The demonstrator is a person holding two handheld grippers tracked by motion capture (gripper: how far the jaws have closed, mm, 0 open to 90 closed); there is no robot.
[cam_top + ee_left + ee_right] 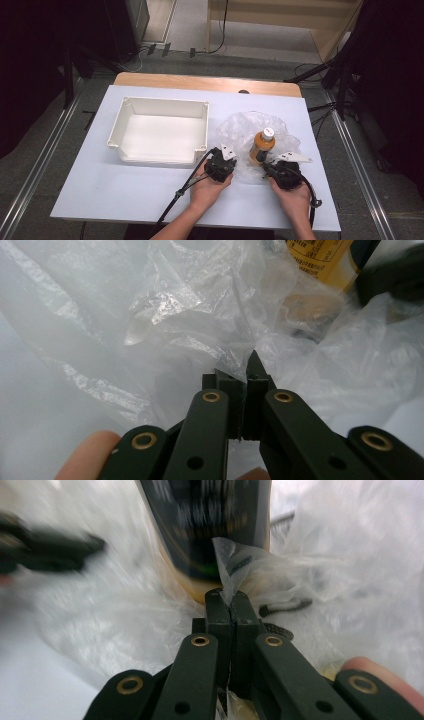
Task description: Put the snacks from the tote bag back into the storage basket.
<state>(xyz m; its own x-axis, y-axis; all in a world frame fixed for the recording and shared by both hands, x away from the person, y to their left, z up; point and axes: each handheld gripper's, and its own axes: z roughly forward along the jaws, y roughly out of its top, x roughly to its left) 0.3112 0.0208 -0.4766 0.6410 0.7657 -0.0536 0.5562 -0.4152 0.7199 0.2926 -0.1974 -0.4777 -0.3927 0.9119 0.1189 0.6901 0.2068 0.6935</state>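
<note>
A crumpled clear plastic bag [240,127] lies right of the table's middle. An orange bottle [262,145] with a white cap stands upright in its folds. My left gripper [233,161] is at the bag's near left edge, and in the left gripper view its jaws [245,375] are shut on a fold of the film [190,315]. My right gripper [268,166] is at the bag's near right edge, just in front of the bottle. In the right gripper view its jaws [230,600] pinch a flap of the bag [235,560], with the bottle [210,525] right behind it.
An empty white tray [165,102] sits left of the bag on the white table [125,185]. The bottle [320,257] and the right gripper [395,275] appear at the top right of the left gripper view. The left gripper [45,550] is a blur in the right gripper view.
</note>
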